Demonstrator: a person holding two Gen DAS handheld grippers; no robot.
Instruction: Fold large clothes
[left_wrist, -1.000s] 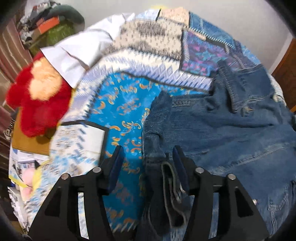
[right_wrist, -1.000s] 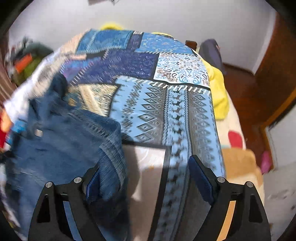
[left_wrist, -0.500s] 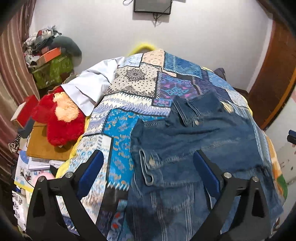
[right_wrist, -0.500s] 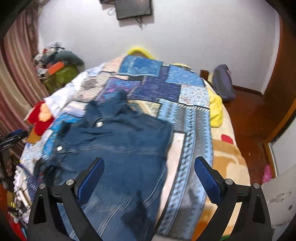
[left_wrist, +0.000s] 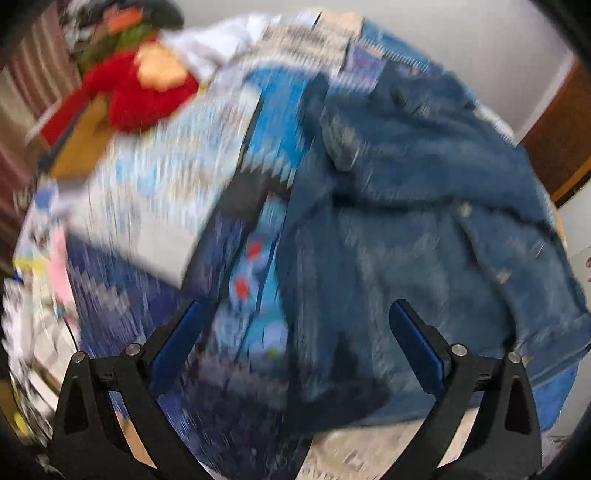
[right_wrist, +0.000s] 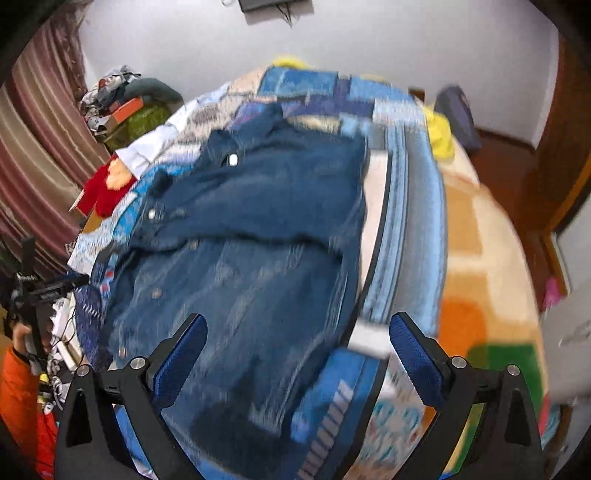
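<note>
My left gripper (left_wrist: 295, 332) hangs over the near left part of a denim jacket (left_wrist: 424, 229), its blue-padded fingers (left_wrist: 417, 347) spread wide with nothing between them. A second ago this gripper was pinched down on a fold of the denim near the jacket's edge; half a second ago it had already let go and opened, and it is just as wide now. The left wrist view is heavily smeared by motion and has swung lower and closer to the cloth than half a second ago.

My right gripper (right_wrist: 297, 341) is also wide open and empty, above the jacket's near right side. A second ago the denim was bunched against its left finger; now the jacket (right_wrist: 258, 229) lies spread out on the patchwork bedspread (right_wrist: 402, 206), collar toward the far wall, a pale button (right_wrist: 233, 159) showing near the collar. A horizontal fold or crease crosses the middle of the jacket.

To the left of the jacket, beside the bed, sits a red plush toy (left_wrist: 136, 92) with an orange face. Past the bedspread on the right lies an orange and cream blanket (right_wrist: 476, 258). In the right wrist view my other hand (right_wrist: 26, 336) shows at the far left edge with an orange sleeve (right_wrist: 18, 398).
</note>
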